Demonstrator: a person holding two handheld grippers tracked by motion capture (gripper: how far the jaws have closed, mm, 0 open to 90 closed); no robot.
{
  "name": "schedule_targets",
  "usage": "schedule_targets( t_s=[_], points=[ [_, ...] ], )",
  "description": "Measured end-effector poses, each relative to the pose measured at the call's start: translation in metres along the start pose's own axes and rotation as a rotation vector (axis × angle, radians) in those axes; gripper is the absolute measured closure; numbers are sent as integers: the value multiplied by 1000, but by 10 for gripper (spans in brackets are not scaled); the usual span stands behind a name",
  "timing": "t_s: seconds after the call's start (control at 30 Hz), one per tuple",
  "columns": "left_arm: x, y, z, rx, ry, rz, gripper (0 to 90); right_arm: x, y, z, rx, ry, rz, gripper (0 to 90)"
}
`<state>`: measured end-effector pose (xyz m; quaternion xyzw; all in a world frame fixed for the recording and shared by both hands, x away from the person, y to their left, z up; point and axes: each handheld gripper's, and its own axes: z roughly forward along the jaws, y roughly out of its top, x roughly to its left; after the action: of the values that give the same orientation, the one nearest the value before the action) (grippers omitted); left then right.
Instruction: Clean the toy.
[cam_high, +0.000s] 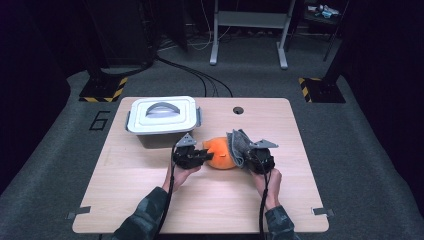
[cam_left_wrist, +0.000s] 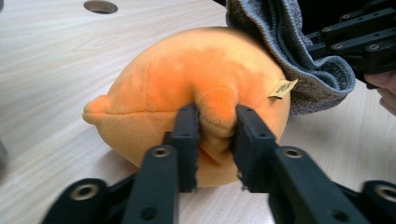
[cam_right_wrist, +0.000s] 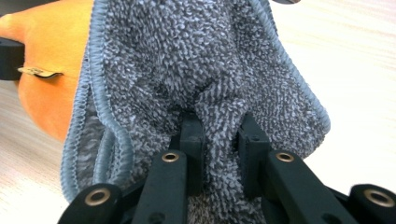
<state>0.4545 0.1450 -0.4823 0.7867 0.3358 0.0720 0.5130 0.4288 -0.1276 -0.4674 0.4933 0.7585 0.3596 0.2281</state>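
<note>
A: Status, left to right, landmark = orange plush toy (cam_high: 220, 153), which sits mid-table (cam_high: 150, 200), just in front and right of the lidded white box (cam_high: 162, 116).

B: Left gripper (cam_high: 200, 156) is at the toy's left end, jaws pinching a small nub of plush. In the left gripper view the toy (cam_left_wrist: 196, 93) bulges between the pads, so the grip is on a fold of fabric, not the body.

A: Right side?

B: Right gripper (cam_high: 248, 156) is at the toy's right end, jaws clamped on a bunched fold of the grey cloth (cam_high: 239, 144). The cloth (cam_right_wrist: 205, 70) drapes over that end, touching the toy (cam_right_wrist: 51, 70).

A: Risks?

B: My read, three. One: the nub pinch is shallow, so any pull from the cloth side could slip it out of the left jaws and the toy rolls. Two: the terry could drag on the plush, shifting the toy instead of wiping it. Three: the small tag (cam_left_wrist: 283, 88) sits just beside the cloth hem and could snag.
</note>
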Motion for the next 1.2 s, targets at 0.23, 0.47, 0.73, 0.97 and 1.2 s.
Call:
schedule_targets(
  t_s=[0.23,0.47,0.73,0.97,1.2],
  points=[
    [-12,1,-1,49,102,160,457,2,3,-2,-11,-3,-13,758],
    [-21,-3,-1,50,104,219,410,2,4,-3,-10,-4,-7,758],
    [-29,-4,7,57,161,301,437,4,5,-3,-15,0,5,758],
    [-22,-4,9,8,112,212,716,4,4,-8,-36,-3,1,758],
    [-21,5,6,-21,23,94,751,29,12,-28,-102,35,-50,759]
  ],
)
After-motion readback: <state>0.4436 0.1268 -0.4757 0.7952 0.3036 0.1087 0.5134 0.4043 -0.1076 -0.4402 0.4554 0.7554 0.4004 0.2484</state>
